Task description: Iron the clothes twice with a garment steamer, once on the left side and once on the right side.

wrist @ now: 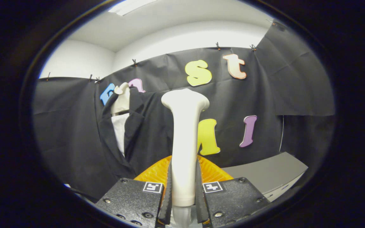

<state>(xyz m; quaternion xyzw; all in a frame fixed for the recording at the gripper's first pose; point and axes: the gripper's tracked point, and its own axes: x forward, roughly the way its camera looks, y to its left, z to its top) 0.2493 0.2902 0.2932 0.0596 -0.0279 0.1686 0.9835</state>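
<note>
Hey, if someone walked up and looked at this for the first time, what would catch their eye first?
Most likely the pale garment steamer, standing upright, with the gripper shut on its handle, both fingers pressing its sides. Just behind its lower part fans out a bright orange ribbed piece. Beyond the fingers and to the side, a dark jacket over a white shirt hangs on a mannequin against the booth's black wall, not touched by the steamer.

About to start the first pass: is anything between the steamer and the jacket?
Nothing visible. The gripper is shut on the garment steamer; the black jacket hangs just beyond and to its left, with open space between.
</note>
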